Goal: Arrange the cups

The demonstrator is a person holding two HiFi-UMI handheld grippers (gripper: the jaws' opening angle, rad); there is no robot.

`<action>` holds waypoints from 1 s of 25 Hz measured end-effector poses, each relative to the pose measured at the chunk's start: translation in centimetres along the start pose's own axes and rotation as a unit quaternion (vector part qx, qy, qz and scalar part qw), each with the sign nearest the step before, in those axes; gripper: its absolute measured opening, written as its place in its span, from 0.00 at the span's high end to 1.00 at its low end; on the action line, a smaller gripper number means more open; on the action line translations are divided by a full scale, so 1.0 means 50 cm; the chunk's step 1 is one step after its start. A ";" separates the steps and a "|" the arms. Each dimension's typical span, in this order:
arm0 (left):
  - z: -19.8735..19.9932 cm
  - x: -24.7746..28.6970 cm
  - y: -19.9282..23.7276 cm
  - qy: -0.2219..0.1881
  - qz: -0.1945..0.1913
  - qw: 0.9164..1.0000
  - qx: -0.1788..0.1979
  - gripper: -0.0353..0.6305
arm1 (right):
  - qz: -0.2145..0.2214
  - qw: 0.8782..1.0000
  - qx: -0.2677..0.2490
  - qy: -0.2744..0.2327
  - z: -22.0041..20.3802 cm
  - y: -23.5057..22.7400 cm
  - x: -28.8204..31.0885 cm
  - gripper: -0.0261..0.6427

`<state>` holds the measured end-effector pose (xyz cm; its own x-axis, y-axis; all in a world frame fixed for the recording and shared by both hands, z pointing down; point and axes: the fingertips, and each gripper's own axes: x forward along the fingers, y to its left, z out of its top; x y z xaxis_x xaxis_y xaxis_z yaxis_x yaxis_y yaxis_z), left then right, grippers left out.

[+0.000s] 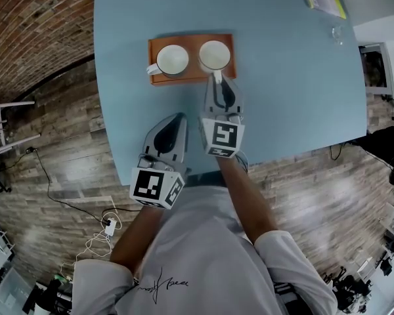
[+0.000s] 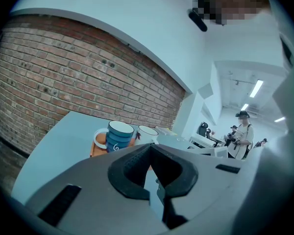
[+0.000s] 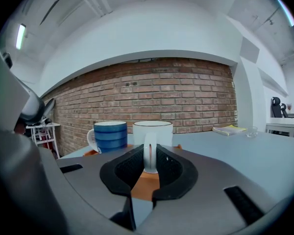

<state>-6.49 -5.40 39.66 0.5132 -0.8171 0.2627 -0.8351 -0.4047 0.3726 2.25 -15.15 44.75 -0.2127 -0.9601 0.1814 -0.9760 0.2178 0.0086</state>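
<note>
Two cups stood on the tray [image 1: 192,43]: blue cup [image 1: 173,60], white cup [image 1: 215,55]. Right gripper [image 1: 217,79] fingers pinched the white cup's handle; left gripper [image 1: 180,118] fingers pressed together, empty. Grasp looked set; next needed a level lift.

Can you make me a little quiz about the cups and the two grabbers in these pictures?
1. True or false: the blue cup and the white cup both stand on the orange tray.
2. Which cup has its handle between the right gripper's fingers? A) the blue cup B) the white cup C) neither cup
3. Fill in the gap: the left gripper's fingers are ____ (open or shut), with nothing between them.

Key: 1 true; 2 B; 3 shut.
</note>
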 end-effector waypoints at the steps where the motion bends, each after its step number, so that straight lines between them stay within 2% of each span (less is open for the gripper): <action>1: 0.000 0.000 0.001 0.000 0.000 1.000 -0.001 0.94 | -0.003 1.000 0.001 0.000 0.000 0.000 0.000 0.87; 8: -0.004 0.001 0.011 0.000 0.006 1.000 -0.014 0.94 | -0.022 1.000 0.006 0.000 -0.004 0.005 0.000 0.87; 16: -0.018 0.000 0.020 0.008 0.003 1.000 -0.019 0.94 | -0.013 1.000 0.016 0.007 -0.001 0.009 -0.003 0.87; 25: -0.017 -0.003 0.028 -0.003 0.003 1.000 -0.018 0.94 | -0.006 1.000 0.020 0.010 0.022 0.006 -0.043 0.84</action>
<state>-7.54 -5.50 40.90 0.5067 -0.8217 0.2608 -0.8309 -0.3848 0.4019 2.38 -13.22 43.26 -0.2001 -0.9590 0.2007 -0.9797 0.1984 -0.0288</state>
